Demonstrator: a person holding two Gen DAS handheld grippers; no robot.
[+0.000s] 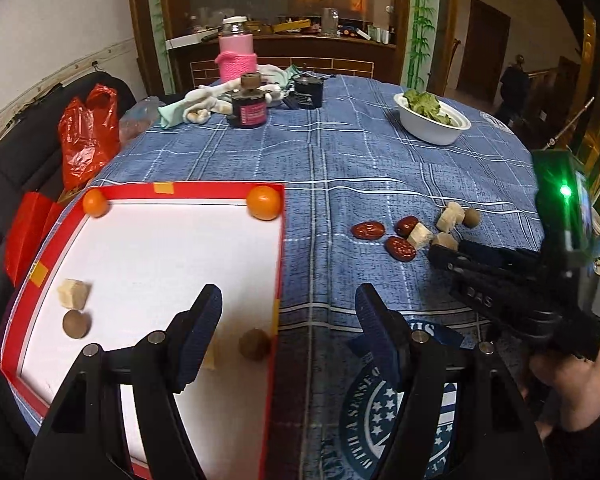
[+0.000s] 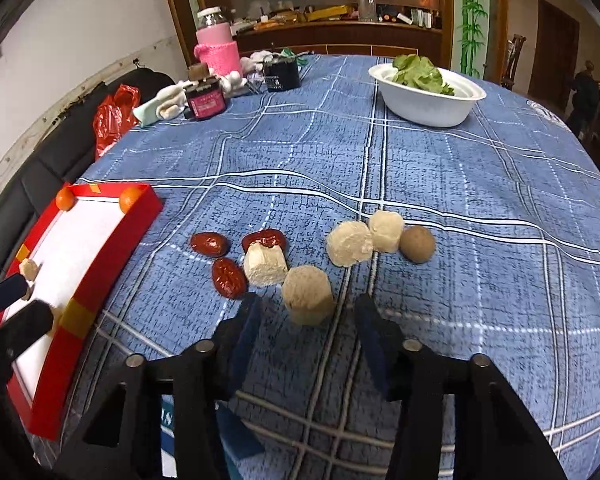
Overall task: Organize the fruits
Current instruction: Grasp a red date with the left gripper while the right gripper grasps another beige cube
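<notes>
Right hand-held gripper (image 2: 306, 312), jaws apart, faces a rough beige chunk (image 2: 307, 294); left hand-held gripper (image 1: 288, 308) gapes over the red-rimmed tray (image 1: 278, 248).

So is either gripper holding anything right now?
No. The left gripper is open over the red tray's edge; the right gripper is open around a pale chunk, not clamped.

Your left camera looks down close over the red tray (image 1: 281, 240); your right one faces the fruit pile (image 2: 300, 256) — both share tray, pile, far bowl (image 2: 428, 104).
</notes>
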